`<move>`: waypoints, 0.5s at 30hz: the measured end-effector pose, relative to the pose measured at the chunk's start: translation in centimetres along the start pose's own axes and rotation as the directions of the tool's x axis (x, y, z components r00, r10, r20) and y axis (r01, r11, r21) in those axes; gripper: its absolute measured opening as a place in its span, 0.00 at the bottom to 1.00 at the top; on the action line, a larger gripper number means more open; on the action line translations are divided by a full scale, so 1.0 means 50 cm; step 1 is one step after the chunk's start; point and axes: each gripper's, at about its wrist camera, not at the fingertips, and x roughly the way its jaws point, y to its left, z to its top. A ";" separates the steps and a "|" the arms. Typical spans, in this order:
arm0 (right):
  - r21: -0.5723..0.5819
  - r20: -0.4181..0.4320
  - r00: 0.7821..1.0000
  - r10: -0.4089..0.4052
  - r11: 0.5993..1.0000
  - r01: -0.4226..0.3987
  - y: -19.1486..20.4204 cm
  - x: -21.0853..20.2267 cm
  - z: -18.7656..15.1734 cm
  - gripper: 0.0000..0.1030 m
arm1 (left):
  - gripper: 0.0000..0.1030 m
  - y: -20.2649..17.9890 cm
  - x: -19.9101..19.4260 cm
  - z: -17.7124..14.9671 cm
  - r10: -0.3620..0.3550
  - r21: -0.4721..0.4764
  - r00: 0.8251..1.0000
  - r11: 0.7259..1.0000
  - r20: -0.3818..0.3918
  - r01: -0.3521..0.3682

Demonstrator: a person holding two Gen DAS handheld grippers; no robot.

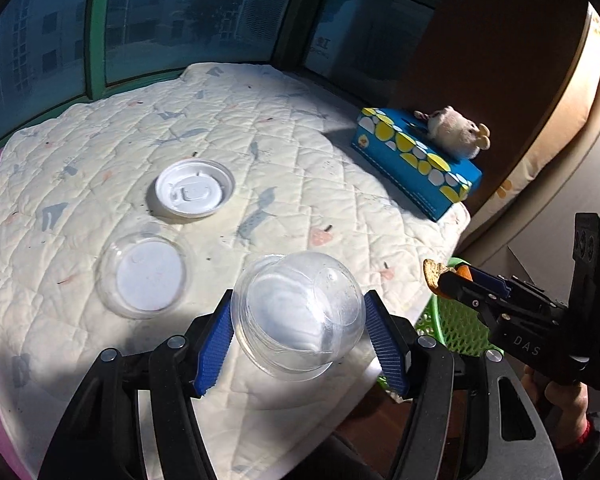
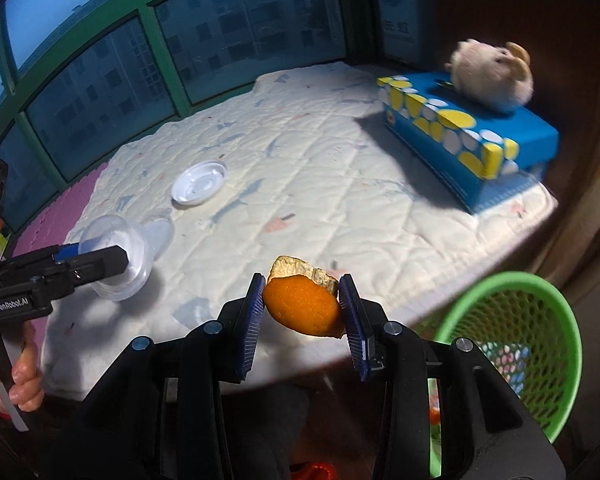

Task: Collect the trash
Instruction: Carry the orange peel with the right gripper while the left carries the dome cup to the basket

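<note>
Green mesh basket (image 2: 512,344) sits just off the quilted tabletop (image 2: 320,184) edge. Left gripper (image 1: 299,320) clamps a clear plastic cup (image 1: 296,312); right gripper (image 2: 302,310) pinches orange peel (image 2: 304,304) beside the basket. Only the right view shows inside the basket.

**Two grippers, both squeezing something**

The left gripper (image 1: 298,326) points out over the bed. Its two blue pads (image 1: 214,350) press on the sides of a clear plastic cup (image 1: 300,316), which is up in the air. A hand (image 2: 22,380) holds its black handle from below.

The right gripper (image 2: 302,306) is off to the right side, near the bed's edge. Its blue pads (image 2: 250,322) are closed tight on a piece of orange peel (image 2: 306,306). A hand (image 1: 560,404) with a red cuff wraps around its handle.
</note>
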 end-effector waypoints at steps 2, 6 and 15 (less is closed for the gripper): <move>0.035 -0.010 0.999 -0.037 0.999 0.037 -0.044 -0.015 -0.026 0.37 | 0.60 -0.037 0.012 -0.003 -0.026 0.025 1.000 0.999 -0.011 0.026; 0.103 -0.034 0.992 -0.121 0.987 0.123 -0.140 -0.042 -0.072 0.38 | 0.60 -0.103 0.035 -0.007 -0.063 0.068 0.997 0.996 -0.035 0.065; 0.244 -0.104 0.972 -0.211 0.942 0.230 -0.297 -0.041 -0.158 0.38 | 0.60 -0.229 0.086 -0.020 -0.102 0.153 0.990 0.981 -0.094 0.116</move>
